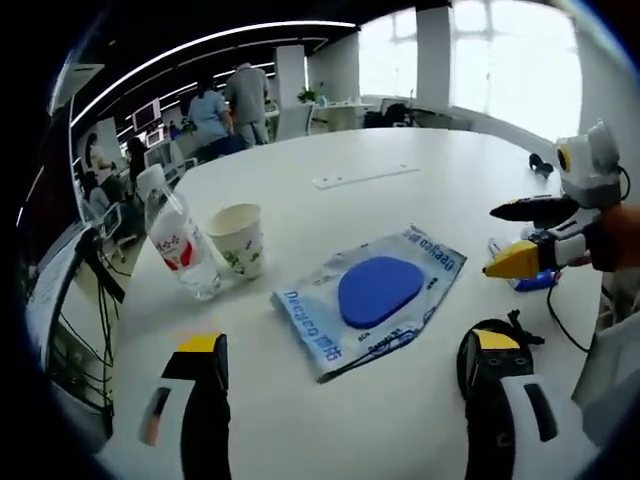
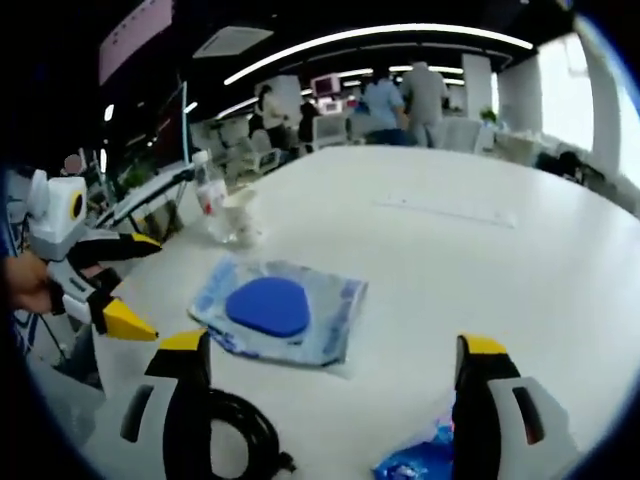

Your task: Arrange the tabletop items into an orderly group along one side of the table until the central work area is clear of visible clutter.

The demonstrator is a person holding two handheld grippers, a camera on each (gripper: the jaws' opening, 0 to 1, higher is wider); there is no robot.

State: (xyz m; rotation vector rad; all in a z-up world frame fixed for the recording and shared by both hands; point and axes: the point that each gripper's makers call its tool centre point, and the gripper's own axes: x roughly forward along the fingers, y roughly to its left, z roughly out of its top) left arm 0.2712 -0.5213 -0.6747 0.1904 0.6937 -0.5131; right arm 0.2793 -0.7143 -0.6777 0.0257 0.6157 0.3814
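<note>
Ahead of left gripper (image 1: 345,375): bagged blue pad (image 1: 378,291), lying diagonally.
Beyond: bottle (image 1: 178,237), paper cup (image 1: 239,239), upright.
Jaws: both grippers apart, empty.

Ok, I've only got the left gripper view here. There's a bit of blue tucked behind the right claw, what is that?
Observer: A crumpled blue wrapper. It lies on the table between the open jaws of the right claw, close to the camera.
Operator: Anything else down there?
Observer: A black cable loops on the table just inside the jaw on that view's left.
Operator: And where does that claw point?
Observer: Straight at the clear packet with the blue pad, which lies ahead of the jaws, untouched.
</note>
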